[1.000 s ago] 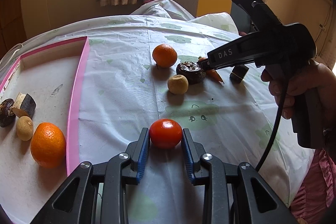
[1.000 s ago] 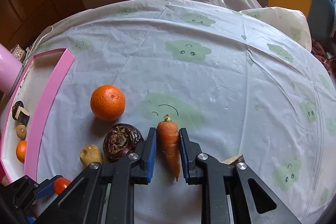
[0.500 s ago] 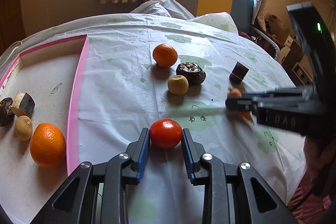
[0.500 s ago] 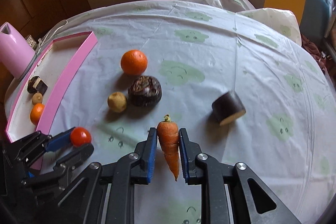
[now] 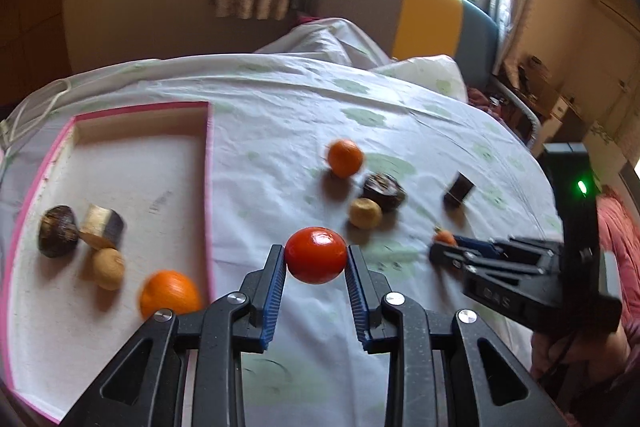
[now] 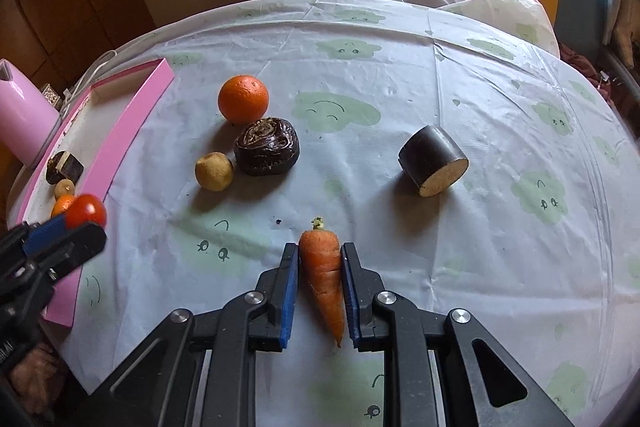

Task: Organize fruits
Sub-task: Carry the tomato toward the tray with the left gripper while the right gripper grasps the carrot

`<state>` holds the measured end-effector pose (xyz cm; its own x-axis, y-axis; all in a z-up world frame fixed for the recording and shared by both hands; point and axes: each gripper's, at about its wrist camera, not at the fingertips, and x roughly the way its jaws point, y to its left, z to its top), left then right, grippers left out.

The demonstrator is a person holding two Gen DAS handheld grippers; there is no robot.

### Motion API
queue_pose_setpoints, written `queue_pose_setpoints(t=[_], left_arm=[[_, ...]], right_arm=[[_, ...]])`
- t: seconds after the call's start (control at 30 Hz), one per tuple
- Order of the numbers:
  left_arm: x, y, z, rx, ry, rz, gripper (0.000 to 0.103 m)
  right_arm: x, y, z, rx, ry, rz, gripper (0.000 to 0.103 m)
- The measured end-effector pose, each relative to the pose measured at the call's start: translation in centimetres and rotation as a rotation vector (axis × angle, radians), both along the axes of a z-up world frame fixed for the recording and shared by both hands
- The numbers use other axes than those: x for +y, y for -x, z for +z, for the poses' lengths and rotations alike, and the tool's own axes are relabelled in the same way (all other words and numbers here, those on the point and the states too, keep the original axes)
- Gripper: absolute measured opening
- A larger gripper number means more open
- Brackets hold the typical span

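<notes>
While clamped between the blue pads of the left tongs (image 5: 316, 263), sits lifted off the cloth: tomato (image 5: 316, 255), just right of the tray (image 5: 208, 163) rim. Pinched likewise in the right tongs (image 6: 320, 279): carrot (image 6: 323, 275), leaf end forward, tip toward the handle, held above the worktop (image 6: 400, 67) near its front edge. Seen from the right wrist too, the tomato, poised beside the pink wall.

Judged as the carrying step: both pieces gripped, neither delivered. Next, probably, a swing leftward over the pink rim for the tomato, then a lowering onto bare tray floor and a spreading of the pads; needs clearance over the wall and a landing spot apart from the pieces already inside, since a round tomato rolls easily. Same route for the carrot, from further off, so likely second.

Counted inside the tray: one orange (image 5: 170, 293), one small tan fruit (image 5: 108, 267), one cut dark chunk (image 5: 100, 227), one dark wrinkled round piece (image 5: 58, 231). Four in all.

Counted loose on the cloth: one orange (image 6: 243, 99), one dark wrinkled bulb (image 6: 267, 146) touching one tan fruit (image 6: 214, 171), one cut dark cylinder (image 6: 434, 159) well apart to the right. Four again.

In the tongs: one tomato, one carrot. Beyond the tray, at the left edge: one pink container (image 6: 24, 119).
</notes>
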<state>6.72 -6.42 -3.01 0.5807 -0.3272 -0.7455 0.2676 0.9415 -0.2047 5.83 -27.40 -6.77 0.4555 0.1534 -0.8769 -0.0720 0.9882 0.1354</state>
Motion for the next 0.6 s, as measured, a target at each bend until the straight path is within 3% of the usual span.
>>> queue_pose_setpoints(t=[0.17, 0.33, 0.6], left_arm=[[3.6, -1.7, 0.7, -0.005, 0.012, 0.102, 0.03], [6.7, -4.3, -0.4, 0.051, 0.015, 0.17, 0.03], [7.6, -7.6, -1.4, 0.079, 0.0, 0.161, 0.031]], right_arm=[[0.3, 0.3, 0.0, -0.023, 0.024, 0.007, 0.021], [0.4, 0.5, -0.1, -0.037, 0.037, 0.005, 0.021], [0.5, 0.5, 0.0, -0.039, 0.041, 0.006, 0.021]])
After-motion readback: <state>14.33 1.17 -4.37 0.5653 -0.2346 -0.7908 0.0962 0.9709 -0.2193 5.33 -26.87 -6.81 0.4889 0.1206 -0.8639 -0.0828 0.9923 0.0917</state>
